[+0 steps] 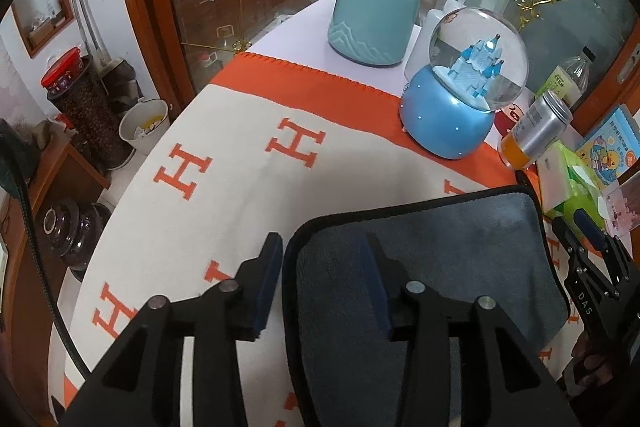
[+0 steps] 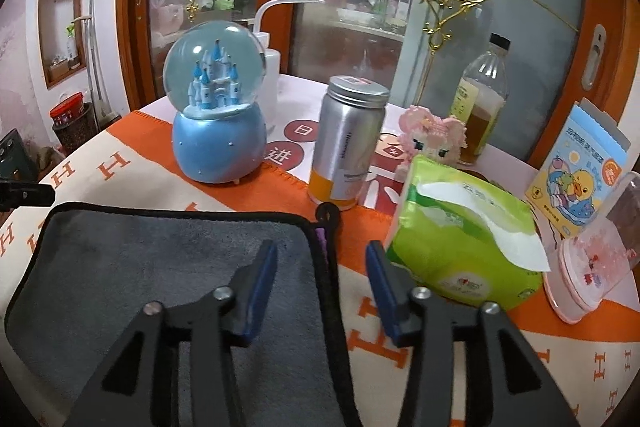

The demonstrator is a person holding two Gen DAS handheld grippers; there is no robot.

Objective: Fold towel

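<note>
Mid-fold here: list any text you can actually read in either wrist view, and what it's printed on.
"H", repeated in orange: the blanket under the grey towel.
"DAS": the right gripper, seen from the left wrist view.
"日" and "进": red circles on the mat behind the snow globe.
Too small or blurred: silver can, tissue pack, duck box, glass bottle.

Left wrist view: we look forward and down along the left tongs [image 1: 324, 283] from close above the worktop [image 1: 224, 211], over the towel's [image 1: 440, 259] left edge, glass cabinet at 12 o'clock. Right wrist view: we sit close over its right edge behind the right tongs [image 2: 322, 287], facing the same cabinet. Both share the towel and the snow globe [image 1: 460, 99], at 1 o'clock left, 11 o'clock right [image 2: 218, 115].
</note>
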